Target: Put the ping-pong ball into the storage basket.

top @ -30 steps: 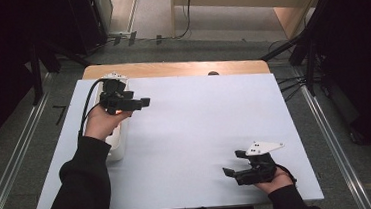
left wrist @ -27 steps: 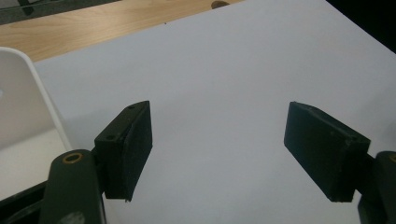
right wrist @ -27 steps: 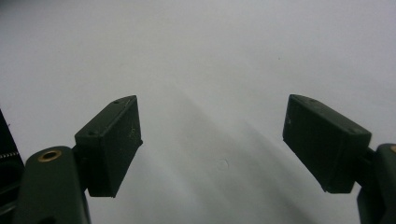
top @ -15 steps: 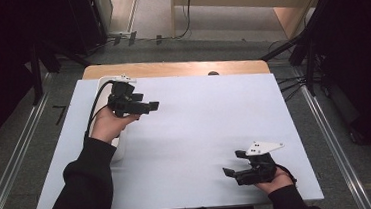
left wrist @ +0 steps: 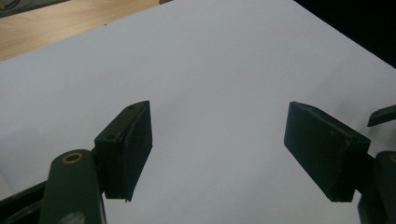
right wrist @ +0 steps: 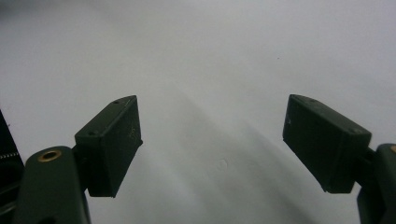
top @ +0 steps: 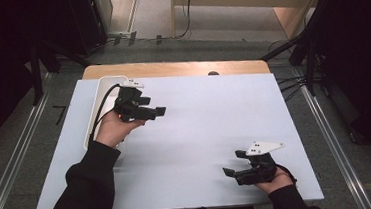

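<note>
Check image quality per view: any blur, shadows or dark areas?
High view: the white sheet is evenly lit, but both side margins fall to near black. Left gripper view: jaws sharp, sheet bright, top right corner black. Right gripper view: jaws sharp, sheet greyer, with soft diagonal shadows crossing it between the jaws; a small mark shows there.

Your left hand-held gripper (left wrist: 218, 151), seen along its own two black jaws: they stand wide apart with nothing between them. Beneath them lies the white sheet (left wrist: 210, 70) covering the bench. A strip of bare wooden bench top (left wrist: 70, 21) shows at upper left; darkness lies beyond the sheet's edge at upper right.
</note>
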